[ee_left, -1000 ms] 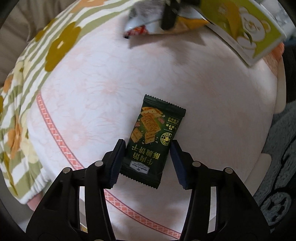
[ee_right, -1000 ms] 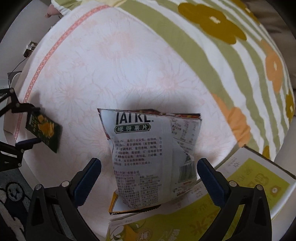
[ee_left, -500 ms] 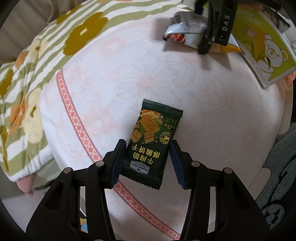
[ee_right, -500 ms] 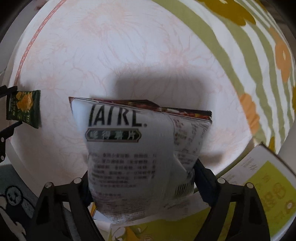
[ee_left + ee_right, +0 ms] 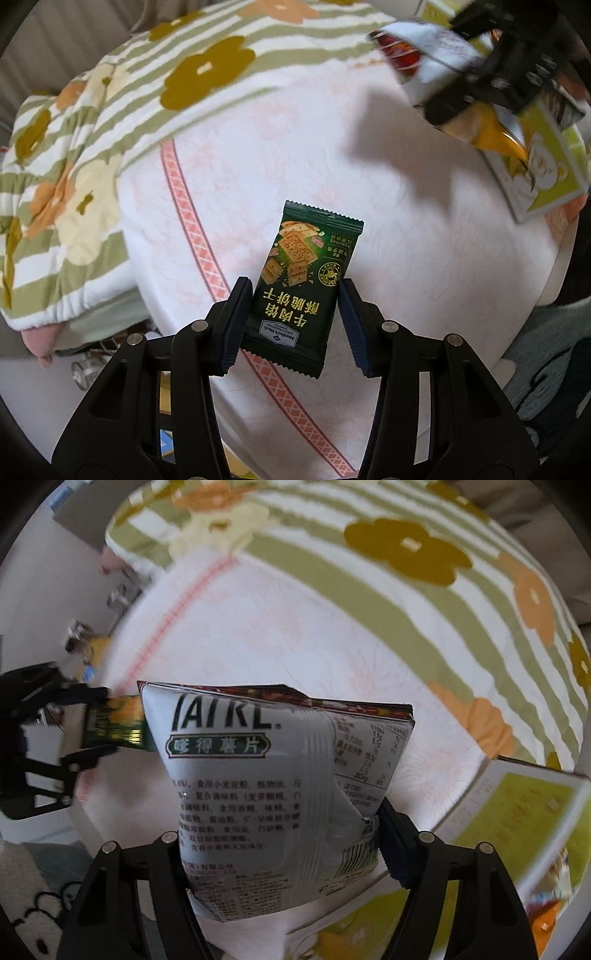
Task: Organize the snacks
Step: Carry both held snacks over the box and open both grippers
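The left gripper (image 5: pixel 293 325) is clenched on a dark green cracker packet (image 5: pixel 301 284), its blue pads pressing the packet's two long edges near the lower end; the packet sticks out toward twelve o'clock, printed face to the camera, held above a pale pink floral sheet (image 5: pixel 388 206). A pink patterned band (image 5: pixel 192 229) runs across the sheet from about eleven o'clock down to five o'clock, passing under the packet. At nine to eleven o'clock lies a green-and-white striped quilt (image 5: pixel 122 110) with mustard, orange and cream flowers.

The right gripper (image 5: pixel 284 853) has just been closing and now grasps a silver chip bag (image 5: pixel 266 782), back side with printed text facing the camera; the right pad presses into the crumpled foil by the barcode, while the left pad is hidden behind the bag. In the left wrist view this bag (image 5: pixel 428 48) shows at one o'clock, blurred, lifted off the sheet and throwing a shadow on it. A yellow-green box (image 5: pixel 517 812) with a bear picture lies at four o'clock in the right wrist view, at the sheet's edge. At nine o'clock there, the left gripper with its green packet shows just beside the bag's upper left corner
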`<state>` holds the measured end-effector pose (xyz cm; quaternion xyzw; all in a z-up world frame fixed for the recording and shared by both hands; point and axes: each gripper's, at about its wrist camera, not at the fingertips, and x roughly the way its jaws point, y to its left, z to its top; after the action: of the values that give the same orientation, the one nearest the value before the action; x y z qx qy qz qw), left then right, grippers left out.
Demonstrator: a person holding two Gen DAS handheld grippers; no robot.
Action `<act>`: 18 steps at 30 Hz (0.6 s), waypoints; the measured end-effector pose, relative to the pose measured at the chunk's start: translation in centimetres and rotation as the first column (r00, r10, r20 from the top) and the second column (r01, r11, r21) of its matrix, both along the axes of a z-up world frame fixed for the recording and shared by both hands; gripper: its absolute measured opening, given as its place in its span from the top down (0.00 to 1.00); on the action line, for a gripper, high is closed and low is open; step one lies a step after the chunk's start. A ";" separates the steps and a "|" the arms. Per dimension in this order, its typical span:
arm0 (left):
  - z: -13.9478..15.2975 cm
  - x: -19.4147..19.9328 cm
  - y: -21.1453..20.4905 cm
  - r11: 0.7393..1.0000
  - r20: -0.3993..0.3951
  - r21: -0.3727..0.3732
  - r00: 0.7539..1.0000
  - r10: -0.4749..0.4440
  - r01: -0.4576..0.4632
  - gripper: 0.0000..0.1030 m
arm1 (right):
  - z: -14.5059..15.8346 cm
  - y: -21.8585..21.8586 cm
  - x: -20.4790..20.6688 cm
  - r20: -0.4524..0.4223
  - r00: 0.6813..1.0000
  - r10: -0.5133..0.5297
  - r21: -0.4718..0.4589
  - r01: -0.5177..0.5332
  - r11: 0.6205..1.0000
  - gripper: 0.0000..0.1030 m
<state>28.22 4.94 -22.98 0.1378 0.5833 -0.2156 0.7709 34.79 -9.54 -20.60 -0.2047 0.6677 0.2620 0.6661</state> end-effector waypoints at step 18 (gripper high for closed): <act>15.6 0.0 -11.1 0.987 0.252 -0.129 0.966 -0.065 0.100 0.58 | 16.8 -13.3 -9.1 0.280 0.897 -0.342 0.209 0.291 0.934 0.31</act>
<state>28.20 -6.11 -7.40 0.1331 0.4600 -0.2693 0.8356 25.74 -22.84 -3.85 -0.0771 0.5549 0.1675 0.8112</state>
